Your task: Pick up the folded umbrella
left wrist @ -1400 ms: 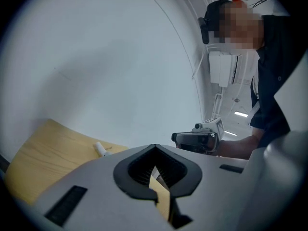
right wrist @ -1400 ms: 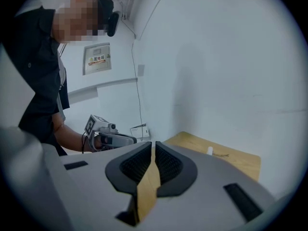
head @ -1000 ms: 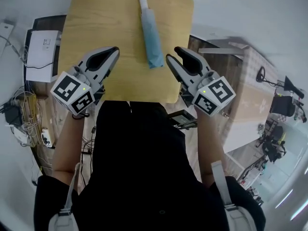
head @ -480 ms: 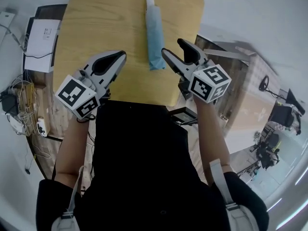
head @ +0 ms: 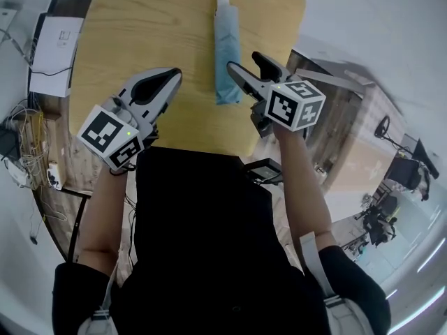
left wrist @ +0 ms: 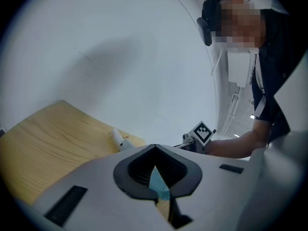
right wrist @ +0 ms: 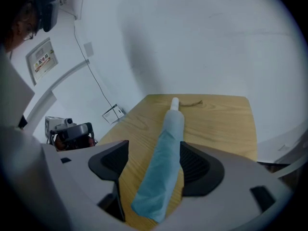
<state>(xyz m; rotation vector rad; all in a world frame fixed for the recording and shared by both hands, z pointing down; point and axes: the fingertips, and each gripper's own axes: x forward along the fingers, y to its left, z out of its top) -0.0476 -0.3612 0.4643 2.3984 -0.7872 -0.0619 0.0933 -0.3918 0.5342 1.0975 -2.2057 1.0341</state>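
The folded umbrella (head: 225, 54), light blue with a white handle, lies lengthwise on the wooden table (head: 140, 26). My right gripper (head: 244, 65) hovers at the umbrella's near end, a little to its right, and its jaws have just been opening. In the right gripper view the umbrella (right wrist: 163, 167) runs between the spread jaws of the right gripper (right wrist: 154, 148), and neither pad presses on it. My left gripper (head: 170, 77) is shut and holds nothing, over the table left of the umbrella. Its view shows the white handle (left wrist: 118, 137) beyond the closed tips.
A white box (head: 52, 54) sits on a low dark shelf left of the table, with cables (head: 28, 159) on the floor below it. A wooden bench (head: 349, 138) stands to the right. The table's near edge (head: 195, 149) is against my body.
The right gripper has moved down and left to the umbrella's near end, and its jaws have spread wide. The left gripper has sunk slightly and stays shut.
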